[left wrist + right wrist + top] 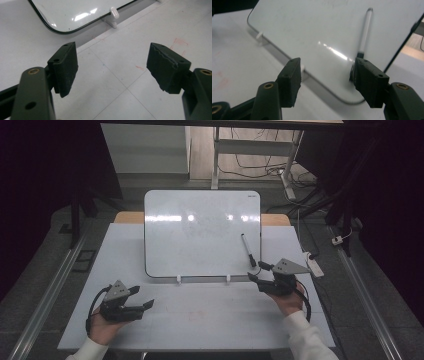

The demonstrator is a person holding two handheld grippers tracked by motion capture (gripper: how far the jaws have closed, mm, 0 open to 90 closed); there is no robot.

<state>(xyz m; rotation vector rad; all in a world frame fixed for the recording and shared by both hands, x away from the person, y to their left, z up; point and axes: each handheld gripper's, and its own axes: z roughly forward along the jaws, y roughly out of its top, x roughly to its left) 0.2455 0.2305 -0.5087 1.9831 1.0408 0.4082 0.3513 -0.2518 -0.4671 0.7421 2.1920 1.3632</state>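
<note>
High view: the marker lies on the whiteboard near its lower right corner; the right gripper gapes just beside it. Left gripper view: left gripper spread, empty, below the whiteboard. Right gripper view: blurred, the marker seems light, stiff and slick; take it mid-barrel.

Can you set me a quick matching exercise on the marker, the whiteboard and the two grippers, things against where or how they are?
Things:
1. marker
2. whiteboard
3. left gripper
4. right gripper

Places or states:
A. propped on two white clips at the table's middle
B. open over bare table, near the front left
C. lying on the board's right part, dark cap toward the person
D. open at the board's lower right corner, close to the marker's cap

Pairs: 1-C, 2-A, 3-B, 4-D
</note>
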